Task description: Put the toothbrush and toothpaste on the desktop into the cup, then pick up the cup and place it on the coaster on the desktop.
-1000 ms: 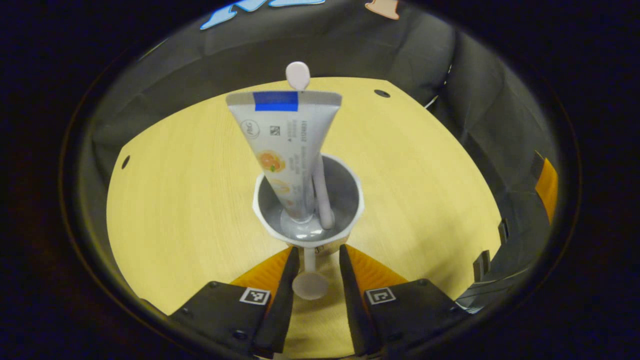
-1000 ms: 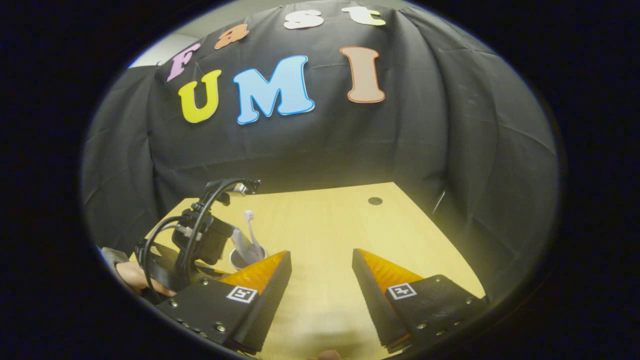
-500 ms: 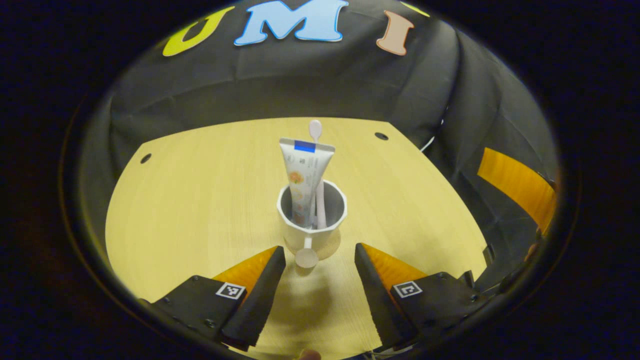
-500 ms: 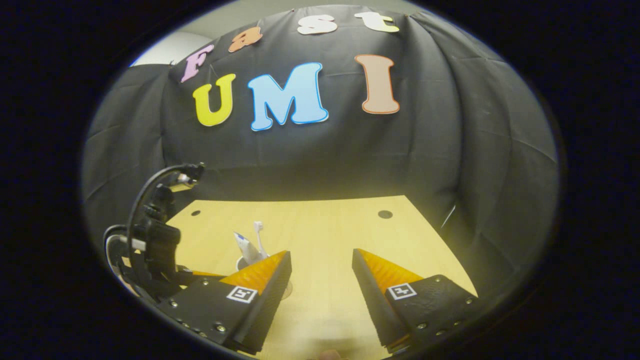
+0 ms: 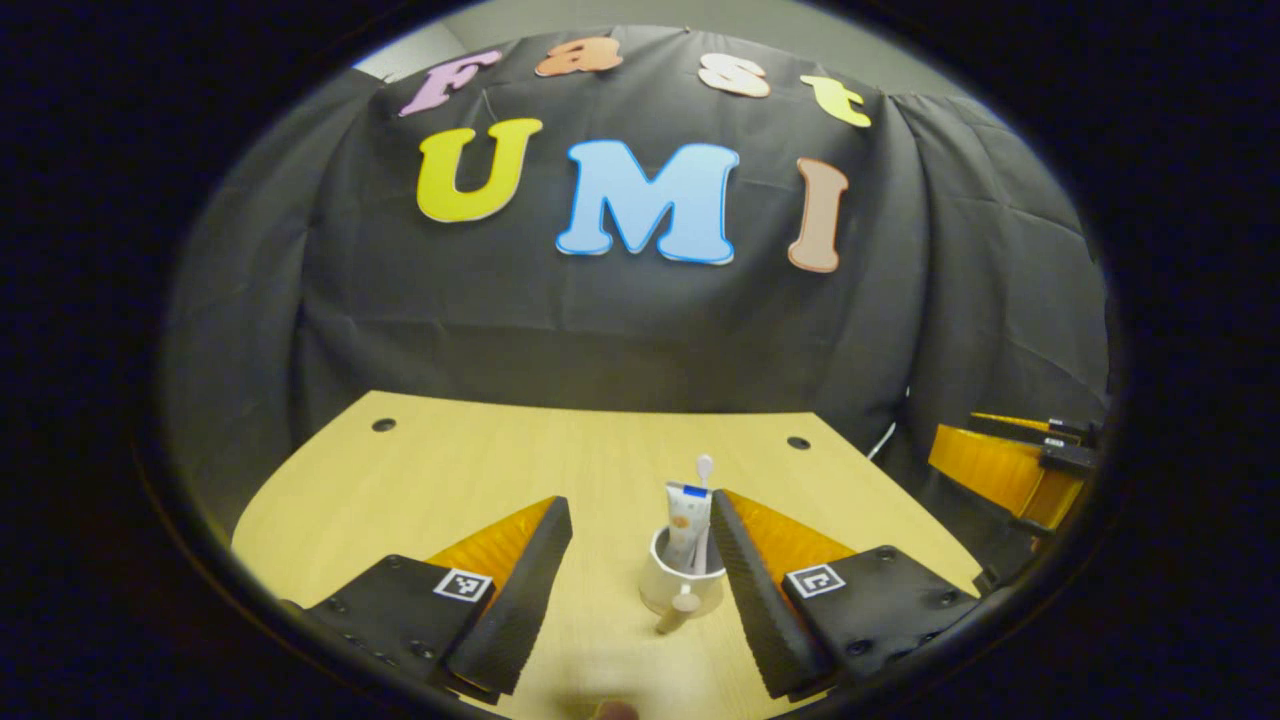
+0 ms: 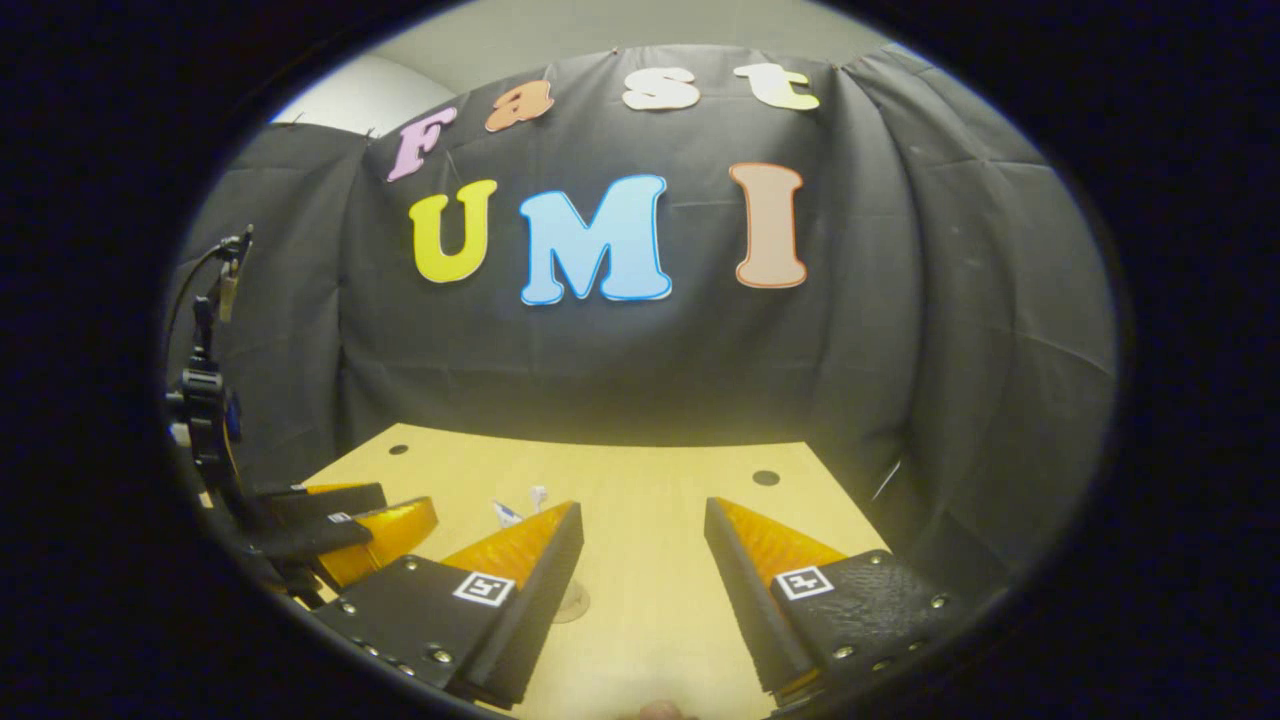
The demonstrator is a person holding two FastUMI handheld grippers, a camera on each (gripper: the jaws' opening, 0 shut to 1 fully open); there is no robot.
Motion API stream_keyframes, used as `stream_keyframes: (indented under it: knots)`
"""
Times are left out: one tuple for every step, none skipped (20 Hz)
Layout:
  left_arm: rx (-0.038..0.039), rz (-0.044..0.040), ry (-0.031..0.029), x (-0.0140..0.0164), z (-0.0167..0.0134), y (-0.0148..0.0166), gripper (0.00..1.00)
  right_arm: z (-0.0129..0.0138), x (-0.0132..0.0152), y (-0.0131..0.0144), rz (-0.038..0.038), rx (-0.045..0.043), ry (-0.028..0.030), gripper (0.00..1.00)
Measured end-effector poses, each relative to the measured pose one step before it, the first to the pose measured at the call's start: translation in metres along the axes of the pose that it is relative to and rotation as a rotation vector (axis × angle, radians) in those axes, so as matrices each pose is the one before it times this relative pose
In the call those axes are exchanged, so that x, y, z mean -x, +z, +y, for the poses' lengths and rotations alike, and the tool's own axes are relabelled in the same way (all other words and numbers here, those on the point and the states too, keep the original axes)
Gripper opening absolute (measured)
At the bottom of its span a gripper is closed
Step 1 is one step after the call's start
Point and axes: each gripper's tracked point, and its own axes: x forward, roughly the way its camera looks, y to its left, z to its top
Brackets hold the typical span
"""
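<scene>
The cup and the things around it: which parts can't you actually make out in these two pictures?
- Coaster: in the left gripper view the cup covers whatever lies under it, so I cannot tell if one is there.
- Cup's right side: cut off by the left gripper's finger.
- Right gripper view: only the tips of the toothpaste and toothbrush clear the right gripper's finger.
- Print on the toothpaste: too small.
</scene>
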Motion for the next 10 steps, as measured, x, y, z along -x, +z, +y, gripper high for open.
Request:
stream_keyframes:
  knots:
    - [-0.00073, -0.02804, 0.00815, 0.00097, 0.00293, 0.00595, 0.92, -0.00121, 0.00214, 0.00424, -0.01330, 0.00042, -0.01602, 0.80]
    - [-0.00782, -0.02071, 0.01579, -0.00033, 0.00361, 0.00603, 0.91, -0.00160, 0.00299, 0.00449, -0.01429, 0.00254, -0.01407, 0.80]
    - [-0.01293, -0.00898, 0.01215, -0.00267, 0.00353, 0.00545, 0.91, 0.00073, 0.00364, 0.00422, -0.01122, 0.00208, -0.01183, 0.80]
    - [-0.01122, -0.00701, 0.01268, 0.00046, 0.00573, 0.00450, 0.91, -0.00074, 0.00135, 0.00212, -0.00583, -0.00284, -0.00662, 0.80]
    - [-0.00739, -0.00980, 0.00660, 0.00214, 0.00429, 0.00524, 0.91, 0.00207, 0.00133, 0.00292, -0.00608, -0.00474, -0.00086, 0.80]
    - [-0.00390, -0.00476, 0.00975, 0.00001, 0.00444, 0.00422, 0.91, 0.00228, 0.00115, 0.00364, -0.00563, -0.00567, 0.00054, 0.80]
    - [-0.00366, -0.01285, 0.01030, 0.00089, 0.00530, 0.00682, 0.91, 0.00112, 0.00096, 0.00207, -0.00589, -0.00612, -0.00416, 0.80]
    - [0.00020, -0.01897, 0.00687, -0.00078, 0.00410, 0.00771, 0.91, 0.00083, 0.00043, 0.00265, -0.00458, -0.00255, -0.00145, 0.80]
    - [-0.00150, -0.02108, 0.00369, -0.00004, 0.00299, 0.00803, 0.91, 0.00124, 0.00031, 0.00203, -0.00508, 0.00340, -0.00246, 0.80]
    - [-0.00666, -0.01470, 0.00608, -0.00054, 0.00356, 0.00729, 0.91, 0.00064, 0.00015, 0.00142, -0.00297, 0.00842, -0.00431, 0.80]
